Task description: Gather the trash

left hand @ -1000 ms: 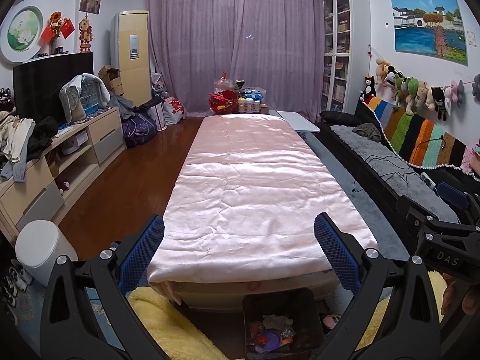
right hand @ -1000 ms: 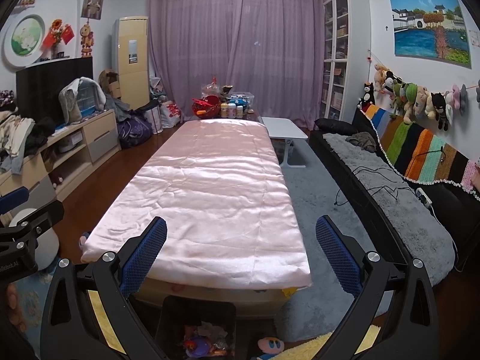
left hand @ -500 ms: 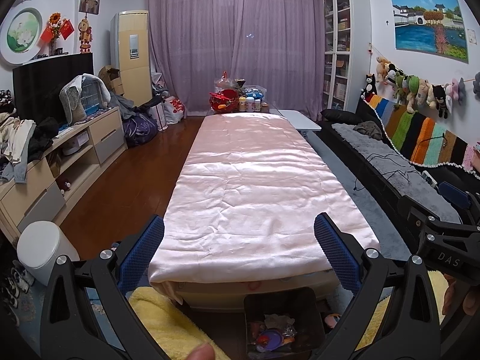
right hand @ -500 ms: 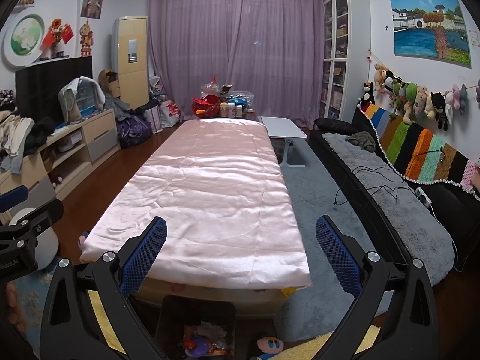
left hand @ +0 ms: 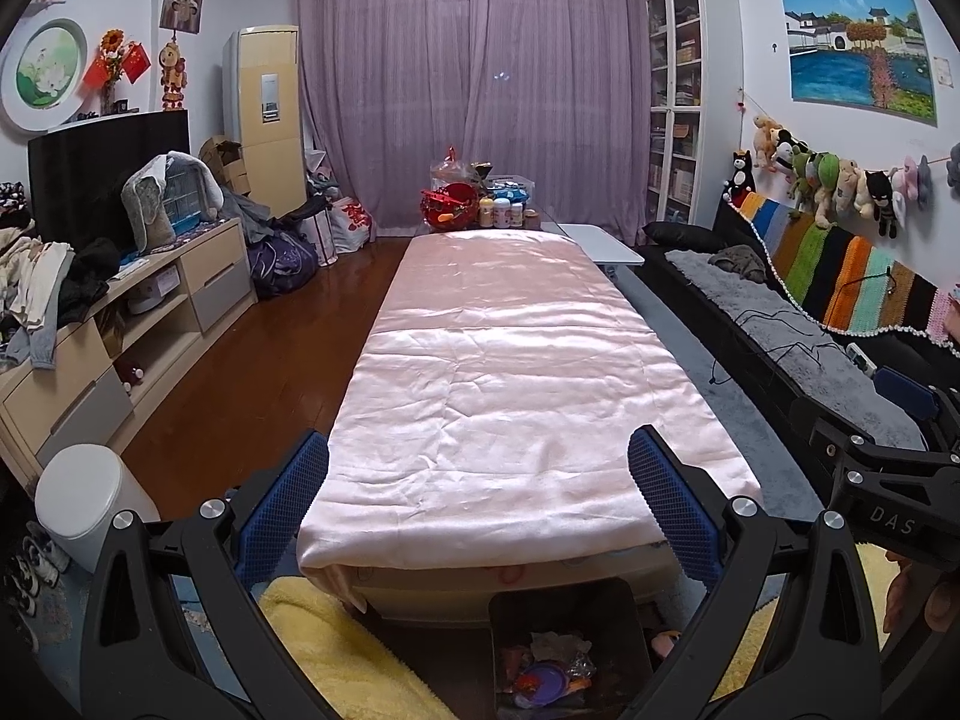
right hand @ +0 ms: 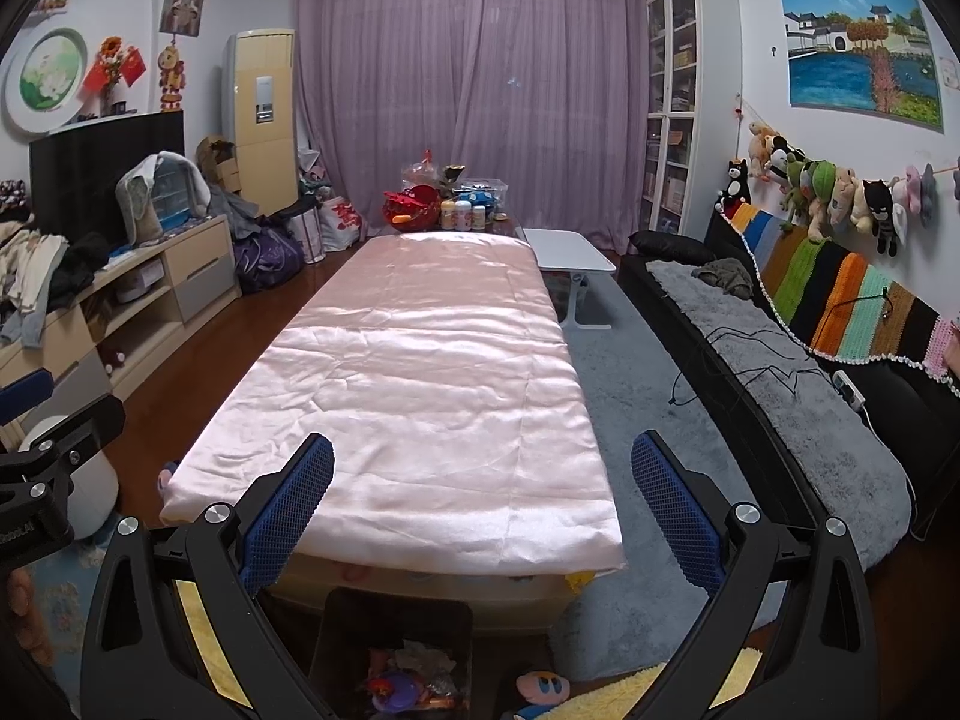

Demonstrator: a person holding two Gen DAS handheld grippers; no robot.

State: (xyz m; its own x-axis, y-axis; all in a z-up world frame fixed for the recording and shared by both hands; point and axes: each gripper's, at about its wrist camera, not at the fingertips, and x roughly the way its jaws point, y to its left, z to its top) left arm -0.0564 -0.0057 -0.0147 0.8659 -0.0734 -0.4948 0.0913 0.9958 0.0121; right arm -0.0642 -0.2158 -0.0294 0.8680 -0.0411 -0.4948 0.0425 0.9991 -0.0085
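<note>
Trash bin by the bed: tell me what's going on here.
A person holds both grippers level at the foot of the pink bed. The left gripper and right gripper are open and empty. The dark bin below already holds wrappers and scraps. The bed cover shows no trash.

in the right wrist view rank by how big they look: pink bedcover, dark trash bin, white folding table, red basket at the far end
1. pink bedcover
2. dark trash bin
3. white folding table
4. red basket

The bin sits nearest the camera and is cut off by the frame, so its place over the table is apparent only.
</note>
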